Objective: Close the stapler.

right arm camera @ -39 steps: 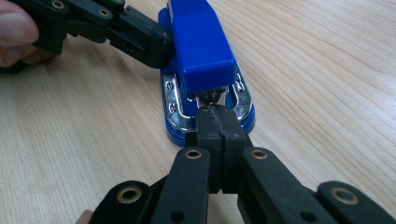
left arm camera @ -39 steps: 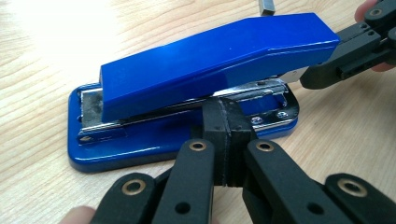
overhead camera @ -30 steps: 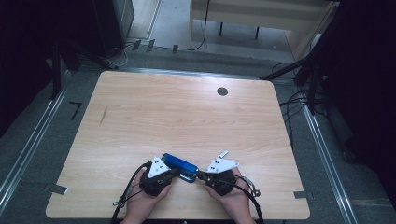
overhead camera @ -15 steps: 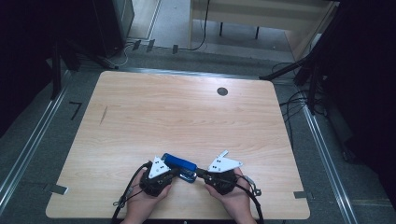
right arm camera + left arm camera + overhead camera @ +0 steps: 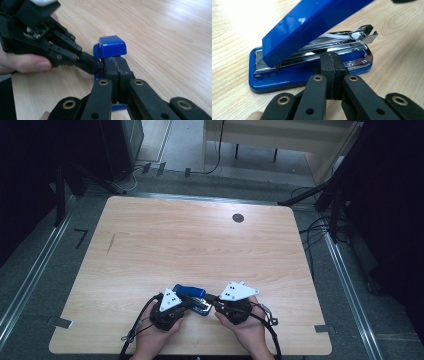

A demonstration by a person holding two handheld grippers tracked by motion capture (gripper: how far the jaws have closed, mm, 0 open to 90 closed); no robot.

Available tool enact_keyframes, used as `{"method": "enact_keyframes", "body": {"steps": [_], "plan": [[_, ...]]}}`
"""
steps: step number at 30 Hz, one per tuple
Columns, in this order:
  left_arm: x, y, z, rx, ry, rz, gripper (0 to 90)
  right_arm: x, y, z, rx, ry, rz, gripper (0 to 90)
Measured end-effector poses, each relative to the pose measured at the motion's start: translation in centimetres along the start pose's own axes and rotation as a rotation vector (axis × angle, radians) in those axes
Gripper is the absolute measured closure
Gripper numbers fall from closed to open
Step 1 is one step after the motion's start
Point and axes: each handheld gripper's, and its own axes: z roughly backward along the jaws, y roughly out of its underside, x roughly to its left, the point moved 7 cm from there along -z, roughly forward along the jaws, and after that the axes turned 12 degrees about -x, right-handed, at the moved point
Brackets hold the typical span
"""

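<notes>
Near the table's [image 5: 150, 250] near edge, both my grippers, left [image 5: 333, 65] and right [image 5: 115, 65], press clenched against the blue stapler [image 5: 312, 32]; its lifted lid shows from my left gripper view.

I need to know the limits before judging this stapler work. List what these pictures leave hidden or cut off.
- Left gripper view: the closed fingers cover the middle of the stapler; its blue top runs off the upper edge.
- Right gripper view: the closed fingers and the left gripper hide most of the stapler; whether either grips it is unclear.
- High view: the stapler sits small between both grippers.
</notes>
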Motion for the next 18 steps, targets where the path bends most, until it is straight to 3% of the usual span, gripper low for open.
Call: {"method": "enact_keyframes", "body": {"steps": [18], "plan": [[-0.2, 0.0, 0.0, -0.003, -0.013, -0.029, 90.0, 0.3, -2.0, -0.8, -0.019, -0.010, 0.007, 90.0]]}}
